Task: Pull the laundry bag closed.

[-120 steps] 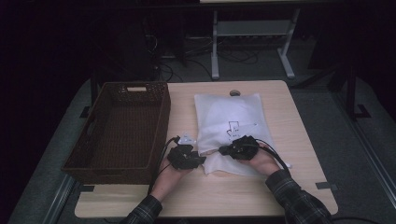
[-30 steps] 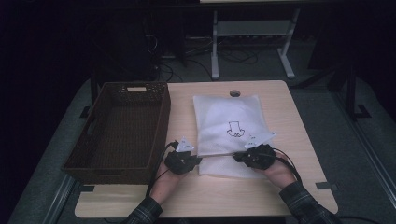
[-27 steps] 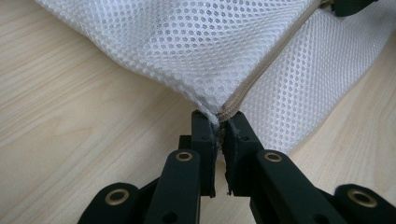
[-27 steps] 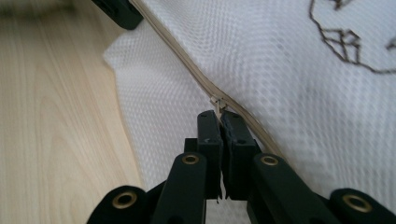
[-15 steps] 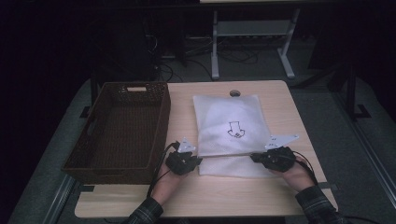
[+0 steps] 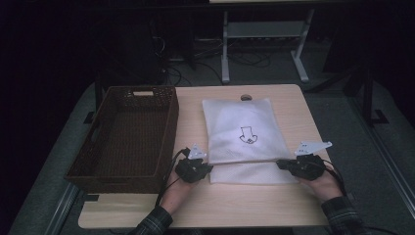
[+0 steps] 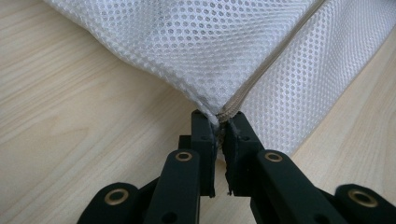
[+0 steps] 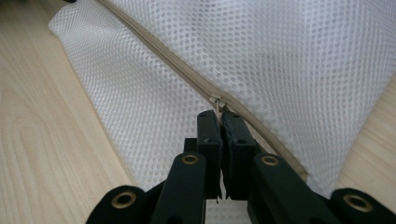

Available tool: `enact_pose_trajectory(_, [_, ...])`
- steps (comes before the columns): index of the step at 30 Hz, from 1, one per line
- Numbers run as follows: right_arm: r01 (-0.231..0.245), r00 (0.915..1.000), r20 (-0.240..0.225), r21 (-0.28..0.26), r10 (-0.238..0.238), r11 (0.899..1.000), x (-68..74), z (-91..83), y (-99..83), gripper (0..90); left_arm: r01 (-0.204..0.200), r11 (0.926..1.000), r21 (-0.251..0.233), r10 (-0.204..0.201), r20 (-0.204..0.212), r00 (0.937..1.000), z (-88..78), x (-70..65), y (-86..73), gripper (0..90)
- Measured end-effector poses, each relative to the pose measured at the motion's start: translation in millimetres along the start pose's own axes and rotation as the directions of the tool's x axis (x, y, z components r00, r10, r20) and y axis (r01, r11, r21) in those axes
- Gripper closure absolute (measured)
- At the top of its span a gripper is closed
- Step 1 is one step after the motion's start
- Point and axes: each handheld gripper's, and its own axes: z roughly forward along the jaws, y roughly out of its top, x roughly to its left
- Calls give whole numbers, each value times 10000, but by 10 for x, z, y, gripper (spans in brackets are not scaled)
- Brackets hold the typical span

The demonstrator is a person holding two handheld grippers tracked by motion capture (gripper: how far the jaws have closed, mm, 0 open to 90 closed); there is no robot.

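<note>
A white mesh laundry bag point(image 6: 244, 139) is laid flat on the wooden table point(image 6: 235, 205), its contents not discernible through the fine netting. Its beige zipper point(image 8: 187, 72) is clamped at the end by the left gripper point(image 7: 218, 122), while the slider is pinched by the right gripper point(image 8: 219, 114). An empty brown wicker basket point(image 6: 125, 134) is seen beside it.

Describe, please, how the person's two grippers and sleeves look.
Both the left gripper and the right gripper are black, each with a pale grey three-cornered plate on top and a black cable trailing back. Their fingers are flat black bars joined by brass-coloured rivets. The sleeves are dark plaid.
</note>
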Motion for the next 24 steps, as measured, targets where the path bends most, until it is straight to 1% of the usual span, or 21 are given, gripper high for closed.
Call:
enact_pose_trajectory(5, [-40, 9999, 127, -23, 40, 10000, -73, -48, -42, 862, 76, 10000, -25, -76, -68, 9999, 3, 7, 7, 834])
enact_pose_trajectory(7, [19, 9996, 265, 37, -20, 10000, -96, -61, -55, 862, 151, 9999, -60, -151, -25, 9999, -1, 19, 10, 834])
enact_pose_trajectory(8, [-69, 9997, 244, 3, 69, 10000, -116, -73, -64, 861, 160, 9999, -55, -160, -27, 9999, -4, 22, 12, 833])
enact_pose_trajectory(11, [-93, 9994, 332, 23, 93, 10000, -139, -88, -78, 861, 152, 9999, -40, -152, -48, 9999, -8, 26, 12, 834])
enact_pose_trajectory(14, [-73, 9989, 463, 155, 66, 9999, -183, -92, -97, 859, 129, 9999, -39, -129, -78, 9999, -14, 33, 11, 834])
enact_pose_trajectory(17, [-211, 9983, 547, 152, 202, 9997, -222, -117, -128, 857, 69, 10000, -28, -70, -74, 9999, -16, 27, 18, 833])
enact_pose_trajectory(18, [-285, 9984, 483, 111, 279, 9995, -232, -130, -145, 858, 27, 10000, -38, -27, -95, 10000, -12, 22, 23, 834])
enact_pose_trajectory(19, [-295, 9980, 559, 137, 286, 9995, -234, -140, -155, 858, -28, 10000, -7, 28, -129, 9999, -11, 18, 28, 834])
enact_pose_trajectory(24, [-500, 9963, 701, 40, 496, 9987, -271, -203, -207, 859, -23, 10000, -52, 23, -65, 10000, -4, 25, 42, 834])
